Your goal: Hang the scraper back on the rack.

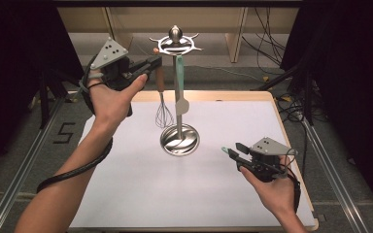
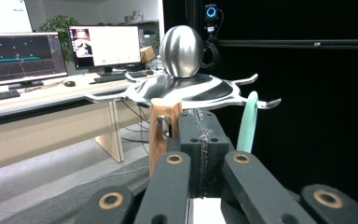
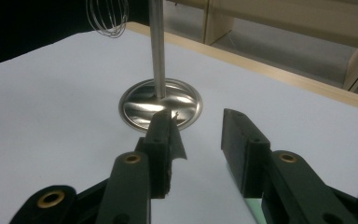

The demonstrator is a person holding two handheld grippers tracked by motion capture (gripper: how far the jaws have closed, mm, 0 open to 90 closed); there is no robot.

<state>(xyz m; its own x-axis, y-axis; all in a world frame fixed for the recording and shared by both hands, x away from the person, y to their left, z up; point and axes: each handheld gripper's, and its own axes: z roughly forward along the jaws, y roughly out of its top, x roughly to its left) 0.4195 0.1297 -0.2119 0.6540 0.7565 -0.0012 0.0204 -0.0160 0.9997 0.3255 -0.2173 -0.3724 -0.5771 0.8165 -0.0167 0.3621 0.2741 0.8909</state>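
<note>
A steel utensil stand [image 1: 179, 140] rises from the middle of the white mat, its hook ring [image 1: 175, 44] at the top. From the ring hang a wooden-handled whisk [image 1: 163, 114] and a teal spatula [image 1: 179, 82]. My left gripper [image 1: 153, 63] is raised by the ring, its jaws shut together, tip right beside the whisk's handle [image 2: 161, 128]. The handle stands just left of the closed jaws [image 2: 199, 116], not between them. The spatula [image 2: 248, 123] hangs to their right. My right gripper [image 1: 235, 149] rests low near the base [image 3: 140, 107], open with nothing between its fingers [image 3: 198, 116].
A white mat [image 1: 126, 184] covers the wooden table [image 1: 291, 141]. A desk with monitors [image 2: 105, 46] stands beyond the stand in the left gripper view. Cables lie on the floor [image 1: 291, 104] at the back right, with dark curtains at both sides.
</note>
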